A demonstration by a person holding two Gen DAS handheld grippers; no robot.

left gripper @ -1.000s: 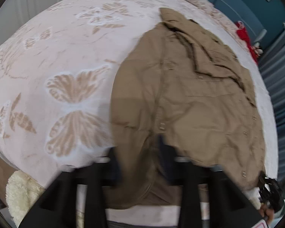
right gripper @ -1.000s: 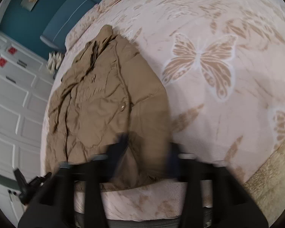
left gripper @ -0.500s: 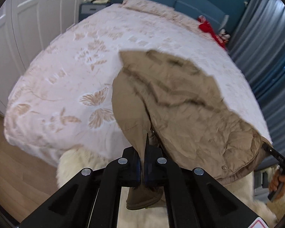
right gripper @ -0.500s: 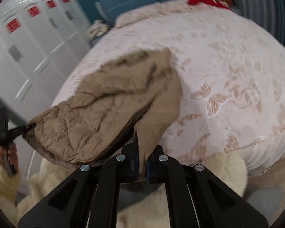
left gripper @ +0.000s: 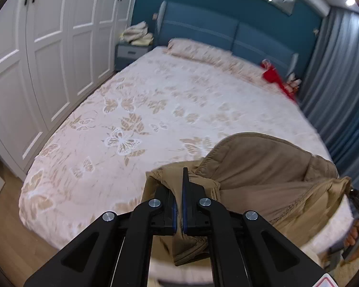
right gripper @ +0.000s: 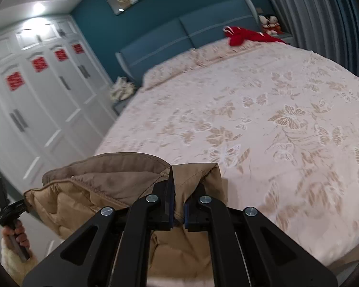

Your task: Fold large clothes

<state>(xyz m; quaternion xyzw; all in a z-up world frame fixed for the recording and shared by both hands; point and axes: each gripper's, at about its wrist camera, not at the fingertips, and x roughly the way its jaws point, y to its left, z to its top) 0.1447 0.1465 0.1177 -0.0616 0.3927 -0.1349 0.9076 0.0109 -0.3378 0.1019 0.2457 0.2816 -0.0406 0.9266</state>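
A large tan padded jacket (left gripper: pixel 263 167) hangs in the air between my two grippers, off the bed. My left gripper (left gripper: pixel 178 191) is shut on one edge of the jacket, with cloth pinched between its fingers. My right gripper (right gripper: pixel 178 191) is shut on the other edge of the same jacket (right gripper: pixel 103 186). The jacket sags between them, lining side showing. In the left wrist view the right gripper (left gripper: pixel 356 205) shows at the far right; in the right wrist view the left gripper (right gripper: pixel 4 205) shows at the far left.
A wide bed (left gripper: pixel 155 110) with a pale butterfly-pattern cover lies ahead, with a blue headboard (left gripper: pixel 203 26). A red item (right gripper: pixel 246 35) lies near the pillows. White wardrobe doors (left gripper: pixel 36 59) stand on the left, grey curtains (left gripper: pixel 342 71) on the right.
Both grippers closed on the jacket's near edge and lifted it up and back off the bed. The jacket lay spread flat on the cover before; now it hangs between the grippers.
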